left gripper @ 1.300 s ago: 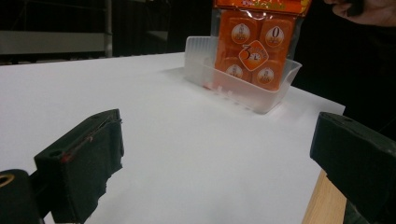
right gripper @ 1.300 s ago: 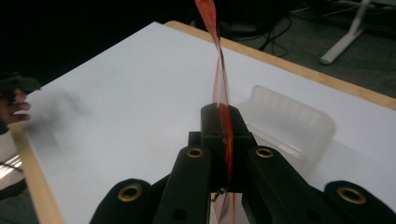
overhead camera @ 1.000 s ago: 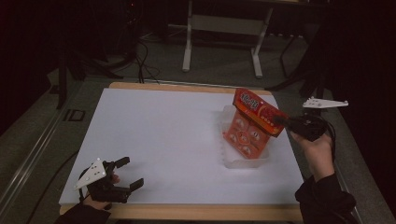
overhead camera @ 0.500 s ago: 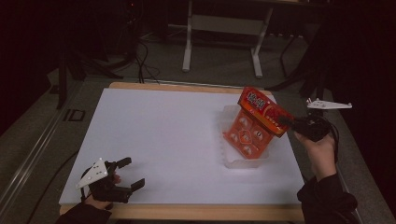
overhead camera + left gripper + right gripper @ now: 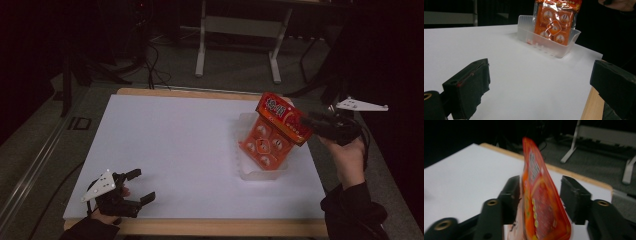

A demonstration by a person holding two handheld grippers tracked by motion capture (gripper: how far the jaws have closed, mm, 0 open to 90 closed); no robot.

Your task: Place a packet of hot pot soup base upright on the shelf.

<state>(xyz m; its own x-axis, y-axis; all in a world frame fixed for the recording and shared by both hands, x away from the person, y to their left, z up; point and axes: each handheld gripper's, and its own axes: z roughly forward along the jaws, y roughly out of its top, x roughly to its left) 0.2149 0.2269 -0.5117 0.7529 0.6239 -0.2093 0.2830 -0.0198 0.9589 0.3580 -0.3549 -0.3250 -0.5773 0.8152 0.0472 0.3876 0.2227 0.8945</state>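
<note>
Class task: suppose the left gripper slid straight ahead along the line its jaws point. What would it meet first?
Probably the clear plastic tray holding the orange snack packet. Between the left gripper and it lies only bare white table top; depth is uncertain.

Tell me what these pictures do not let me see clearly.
- Pack print: too small in the high view, blurred in the right gripper view.
- Tray floor: hidden by the pack in both the high and left gripper views.
- Right gripper pads: too dark in the high view.
</note>
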